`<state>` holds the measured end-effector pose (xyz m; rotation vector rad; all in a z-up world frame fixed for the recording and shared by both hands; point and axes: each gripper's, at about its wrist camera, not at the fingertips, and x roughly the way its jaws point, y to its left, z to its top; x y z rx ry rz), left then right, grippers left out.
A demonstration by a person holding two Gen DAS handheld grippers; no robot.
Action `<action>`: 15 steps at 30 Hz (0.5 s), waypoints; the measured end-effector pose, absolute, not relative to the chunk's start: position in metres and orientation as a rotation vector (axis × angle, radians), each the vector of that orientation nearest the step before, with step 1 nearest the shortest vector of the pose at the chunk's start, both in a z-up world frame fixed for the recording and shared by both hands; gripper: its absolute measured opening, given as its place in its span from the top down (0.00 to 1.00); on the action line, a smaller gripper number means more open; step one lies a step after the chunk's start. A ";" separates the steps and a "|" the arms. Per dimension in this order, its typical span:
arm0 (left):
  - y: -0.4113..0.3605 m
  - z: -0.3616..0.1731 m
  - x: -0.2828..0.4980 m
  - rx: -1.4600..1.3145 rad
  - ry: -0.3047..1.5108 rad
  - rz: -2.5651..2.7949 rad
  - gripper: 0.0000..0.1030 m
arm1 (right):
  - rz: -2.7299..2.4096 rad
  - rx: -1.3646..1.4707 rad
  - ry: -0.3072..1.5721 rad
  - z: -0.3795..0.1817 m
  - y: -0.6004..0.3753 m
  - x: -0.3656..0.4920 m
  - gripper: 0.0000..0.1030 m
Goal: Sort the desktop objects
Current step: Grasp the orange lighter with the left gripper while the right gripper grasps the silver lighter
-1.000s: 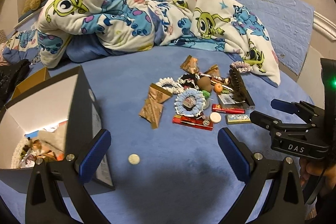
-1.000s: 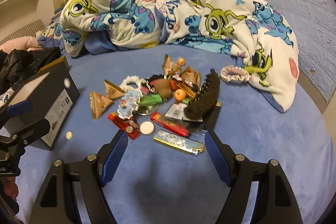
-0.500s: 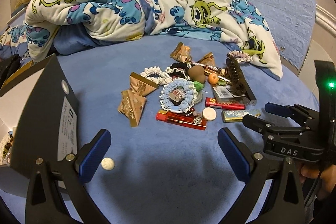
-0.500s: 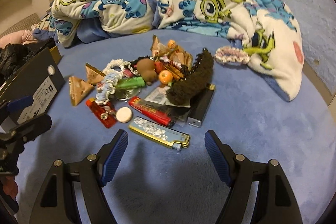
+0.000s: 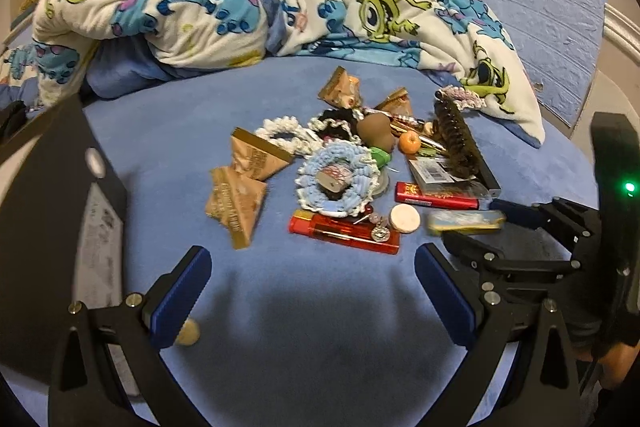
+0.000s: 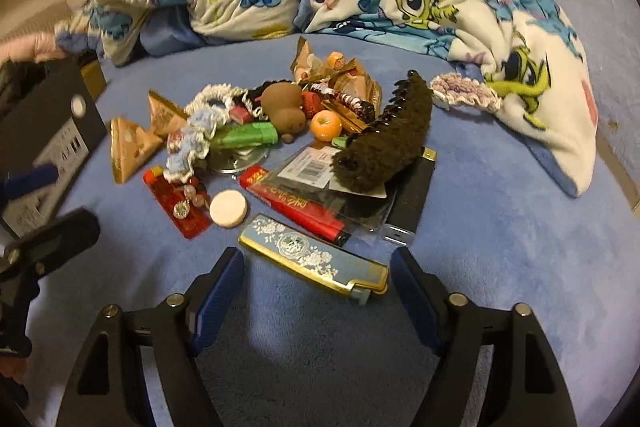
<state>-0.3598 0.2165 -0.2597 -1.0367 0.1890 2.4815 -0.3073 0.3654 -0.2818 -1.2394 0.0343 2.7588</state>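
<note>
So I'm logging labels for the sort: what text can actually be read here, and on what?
Nothing reads clearly.
Brown triangular packet: gold lettering, blurred.
Red lighter: gold characters, illegible.
Clear packet: barcode, digits too small.
Black box: white label, print blurred.

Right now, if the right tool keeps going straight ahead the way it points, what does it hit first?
Most likely the blue floral lighter, lying just ahead between the open right tool fingers. Depth is uncertain.
</note>
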 end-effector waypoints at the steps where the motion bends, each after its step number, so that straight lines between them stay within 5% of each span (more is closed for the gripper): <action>1: 0.219 -0.262 -0.362 -1.044 0.191 2.475 0.00 | 2.759 -1.238 0.016 -0.282 0.364 -0.307 0.45; 2: 0.222 -0.265 -0.365 -1.050 0.186 2.461 0.00 | 2.766 -1.239 0.006 -0.282 0.362 -0.307 0.56; 8: 0.242 -0.281 -0.385 -1.085 0.180 2.405 0.02 | 2.781 -1.235 0.003 -0.279 0.361 -0.305 0.66; 15: 0.260 -0.301 -0.400 -1.157 0.285 2.373 0.20 | 2.793 -1.248 0.043 -0.275 0.368 -0.304 0.70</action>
